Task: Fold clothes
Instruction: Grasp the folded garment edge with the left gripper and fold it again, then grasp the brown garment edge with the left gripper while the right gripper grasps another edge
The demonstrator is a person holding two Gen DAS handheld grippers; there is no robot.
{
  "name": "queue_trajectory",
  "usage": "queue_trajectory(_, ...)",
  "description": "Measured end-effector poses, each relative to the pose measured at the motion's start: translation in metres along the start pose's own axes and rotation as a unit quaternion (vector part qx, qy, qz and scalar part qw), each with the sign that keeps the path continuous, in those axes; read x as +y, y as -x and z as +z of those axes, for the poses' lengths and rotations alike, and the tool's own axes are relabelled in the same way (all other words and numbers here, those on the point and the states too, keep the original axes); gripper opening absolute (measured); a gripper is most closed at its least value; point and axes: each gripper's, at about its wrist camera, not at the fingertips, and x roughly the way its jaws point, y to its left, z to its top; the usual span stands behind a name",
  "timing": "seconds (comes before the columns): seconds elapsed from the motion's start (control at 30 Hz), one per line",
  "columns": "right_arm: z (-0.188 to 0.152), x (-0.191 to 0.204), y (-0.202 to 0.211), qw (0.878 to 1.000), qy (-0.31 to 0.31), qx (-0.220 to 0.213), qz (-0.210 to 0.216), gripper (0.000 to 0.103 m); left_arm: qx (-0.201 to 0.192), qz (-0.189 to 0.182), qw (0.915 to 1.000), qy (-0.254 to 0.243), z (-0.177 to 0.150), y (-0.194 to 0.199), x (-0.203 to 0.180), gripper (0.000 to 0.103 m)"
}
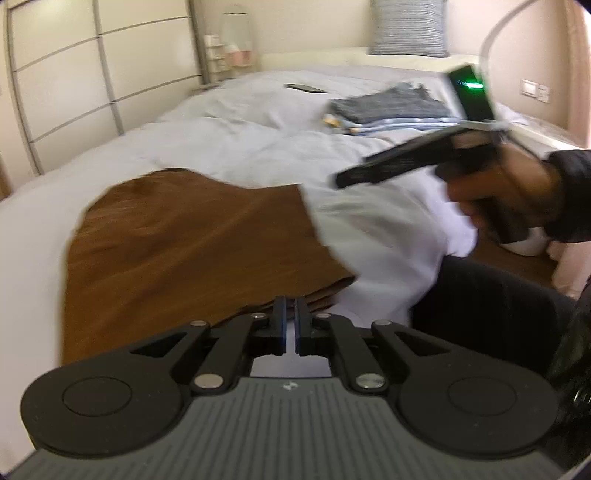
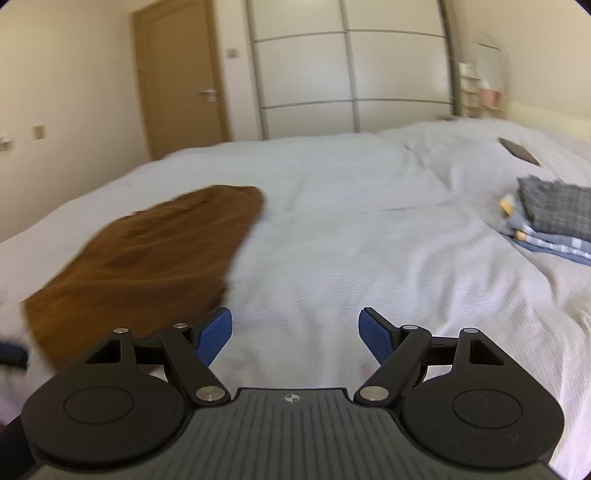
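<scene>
A brown garment [image 1: 192, 240] [image 2: 147, 251] lies folded flat on the white bed [image 1: 258, 147] [image 2: 351, 221], its layered near edge toward me. My left gripper [image 1: 290, 300] is shut, its tips just at that near edge; only a thin bright slit shows between the pads. My right gripper [image 2: 295, 332] is open with nothing between its blue pads [image 2: 216, 338], hovering over bare sheet to the right of the garment. In the left wrist view a hand [image 1: 509, 184] holds the right gripper [image 1: 341, 180] above the bed's right side.
A stack of folded clothes [image 1: 388, 110] [image 2: 554, 214] sits further up the bed, with a dark phone [image 1: 304, 88] [image 2: 519, 150] beyond it and a pillow [image 1: 410, 26] at the head. Wardrobe doors [image 2: 351, 62] and a wooden door [image 2: 177, 74] stand behind. The person's dark legs [image 1: 491, 295] are at the bedside.
</scene>
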Motion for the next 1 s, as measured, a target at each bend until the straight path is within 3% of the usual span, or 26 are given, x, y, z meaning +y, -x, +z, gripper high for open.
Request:
queue_trajectory(0.13, -0.011, 0.031, 0.025, 0.996, 0.055, 0.003, 0.069, 0.078, 0.013, 0.056, 0.9983, 0.012, -0.012, 0.016, 0.029, 0.007)
queue_trajectory(0.2, -0.017, 0.052, 0.032, 0.99, 0.103, 0.006, 0.094, 0.078, 0.021, 0.089, 0.9956, 0.021, -0.019, 0.02, 0.049, 0.019)
queue_trajectory(0.23, -0.02, 0.062, 0.035, 0.987, 0.125, 0.007, 0.101, 0.078, 0.026, 0.103, 0.9938, 0.033, -0.023, 0.022, 0.061, 0.025)
queue_trajectory(0.33, -0.026, 0.085, 0.036, 0.978, 0.174, 0.012, 0.117, 0.078, 0.037, 0.118, 0.9881, 0.091, -0.032, 0.022, 0.101, 0.025)
queue_trajectory(0.5, -0.028, 0.099, 0.03, 0.972, 0.201, 0.025, 0.122, 0.078, 0.028, 0.085, 0.9787, 0.185, -0.042, 0.018, 0.141, 0.025)
queue_trajectory(0.63, -0.028, 0.102, 0.026, 0.969, 0.216, 0.034, 0.115, 0.078, 0.018, 0.052, 0.9651, 0.256, -0.049, 0.014, 0.169, 0.023)
queue_trajectory(0.67, -0.028, 0.102, 0.026, 0.969, 0.218, 0.036, 0.112, 0.078, 0.016, 0.043, 0.9607, 0.274, -0.051, 0.013, 0.176, 0.015)
queue_trajectory(0.7, -0.028, 0.102, 0.025, 0.969, 0.22, 0.038, 0.11, 0.078, 0.013, 0.035, 0.9559, 0.291, -0.052, 0.012, 0.183, 0.0)
queue_trajectory(0.8, -0.027, 0.103, 0.025, 0.968, 0.225, 0.038, 0.106, 0.078, 0.002, 0.013, 0.9404, 0.34, -0.057, 0.011, 0.203, 0.0)
queue_trajectory(0.9, -0.025, 0.106, 0.025, 0.966, 0.233, 0.035, 0.107, 0.078, -0.024, 0.026, 0.9385, 0.343, -0.055, 0.026, 0.211, 0.0)
queue_trajectory(1.0, -0.027, 0.112, 0.024, 0.961, 0.248, 0.034, 0.115, 0.078, -0.003, 0.037, 0.9388, 0.342, -0.063, 0.02, 0.215, 0.0)
